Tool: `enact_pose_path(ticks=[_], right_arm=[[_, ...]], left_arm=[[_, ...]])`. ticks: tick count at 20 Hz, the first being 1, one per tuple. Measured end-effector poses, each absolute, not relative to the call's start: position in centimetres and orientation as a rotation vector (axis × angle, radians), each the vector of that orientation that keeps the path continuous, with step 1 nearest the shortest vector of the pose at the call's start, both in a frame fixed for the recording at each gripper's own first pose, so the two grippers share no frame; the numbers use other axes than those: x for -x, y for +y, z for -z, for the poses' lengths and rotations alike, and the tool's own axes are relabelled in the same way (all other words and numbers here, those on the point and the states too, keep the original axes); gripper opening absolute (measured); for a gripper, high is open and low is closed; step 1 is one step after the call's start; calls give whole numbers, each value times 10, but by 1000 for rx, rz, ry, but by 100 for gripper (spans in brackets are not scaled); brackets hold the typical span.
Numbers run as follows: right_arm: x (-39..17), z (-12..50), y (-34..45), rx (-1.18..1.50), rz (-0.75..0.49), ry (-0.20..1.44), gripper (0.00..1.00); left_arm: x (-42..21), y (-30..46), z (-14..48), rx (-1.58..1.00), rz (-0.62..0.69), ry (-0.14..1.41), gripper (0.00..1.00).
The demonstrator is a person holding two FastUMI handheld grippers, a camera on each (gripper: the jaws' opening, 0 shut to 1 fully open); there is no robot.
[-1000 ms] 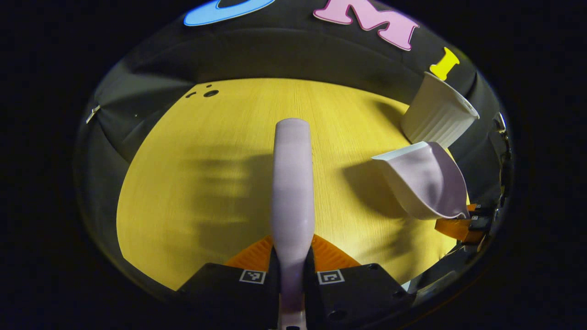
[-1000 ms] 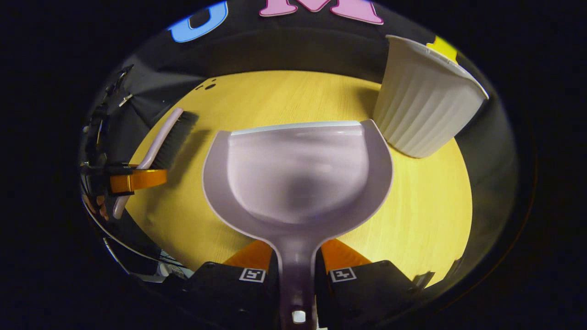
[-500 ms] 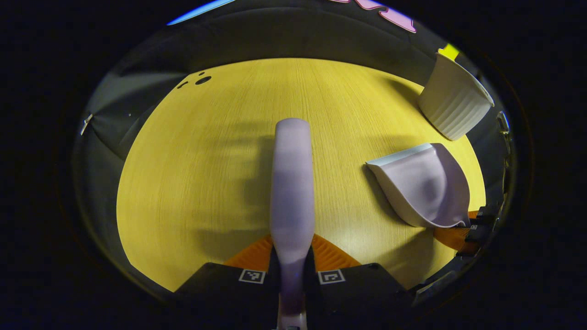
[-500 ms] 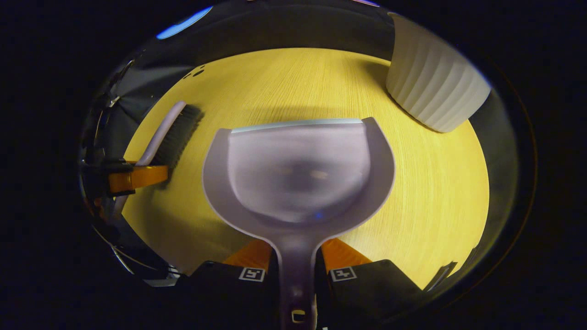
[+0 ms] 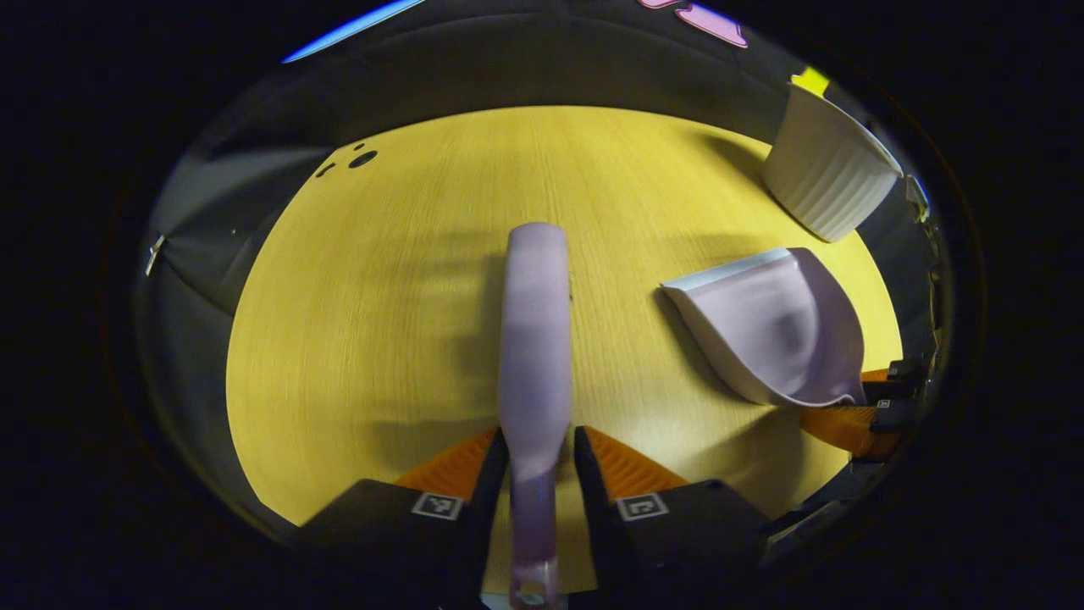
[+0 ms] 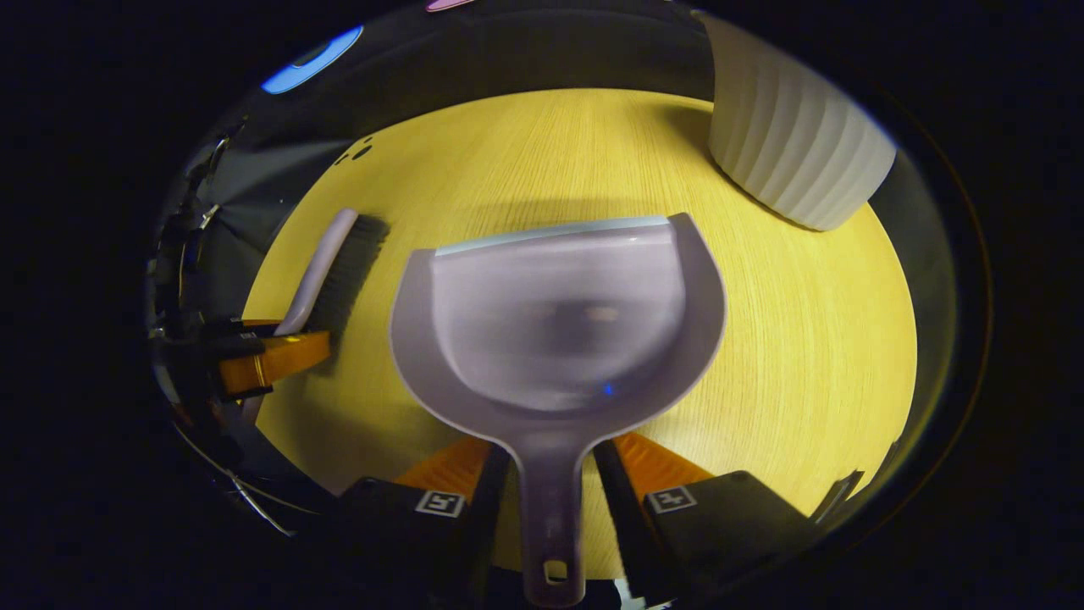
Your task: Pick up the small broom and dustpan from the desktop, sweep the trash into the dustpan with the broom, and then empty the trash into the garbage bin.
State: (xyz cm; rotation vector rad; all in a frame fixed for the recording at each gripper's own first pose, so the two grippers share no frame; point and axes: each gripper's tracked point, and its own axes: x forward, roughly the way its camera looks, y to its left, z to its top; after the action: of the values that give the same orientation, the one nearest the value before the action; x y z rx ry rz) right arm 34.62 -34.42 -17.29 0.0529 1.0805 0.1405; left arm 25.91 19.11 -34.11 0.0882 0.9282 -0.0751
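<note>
Both grippers have spread their fingers since half a second ago, letting go of the broom and the dustpan.

In the left gripper view, the left gripper [image 5: 535,457] stands open, gaps showing on either side of the broom [image 5: 535,339], whose pale handle runs straight ahead over the yellow desktop [image 5: 356,322]. To its right lies the dustpan [image 5: 775,330], mouth turned toward the broom, and beyond it, near the table's far edge, stands the white ribbed garbage bin [image 5: 826,174]. In the right gripper view, the right gripper [image 6: 552,474] is likewise parted, clear of the dustpan's [image 6: 559,322] handle; the pan rests flat on the desktop [image 6: 804,339]. The broom [image 6: 334,263] lies off to the left, bristles toward the pan, and the bin [image 6: 792,140] sits just past the pan's right corner.
</note>
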Motion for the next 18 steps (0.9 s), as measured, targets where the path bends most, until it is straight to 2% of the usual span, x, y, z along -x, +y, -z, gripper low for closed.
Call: enact_pose_path(ticks=[3, 4, 9, 15, 18], right_arm=[[-344, 146, -342, -43, -150, 1001, 99], [-343, 133, -344, -33, -143, 963, 99], [-334, 50, -339, -26, -119, 688, 99], [-311, -57, -323, 17, -112, 309, 99], [-290, -99, -320, 33, -84, 163, 99]], left_arm=[[-248, 190, 317, -113, 73, 845, 100], [-241, 188, 306, -119, 78, 810, 97], [-205, 176, 234, -66, 88, 564, 97], [-147, 193, 135, -21, 4, 211, 97], [-113, 195, 105, -37, -7, 82, 97]])
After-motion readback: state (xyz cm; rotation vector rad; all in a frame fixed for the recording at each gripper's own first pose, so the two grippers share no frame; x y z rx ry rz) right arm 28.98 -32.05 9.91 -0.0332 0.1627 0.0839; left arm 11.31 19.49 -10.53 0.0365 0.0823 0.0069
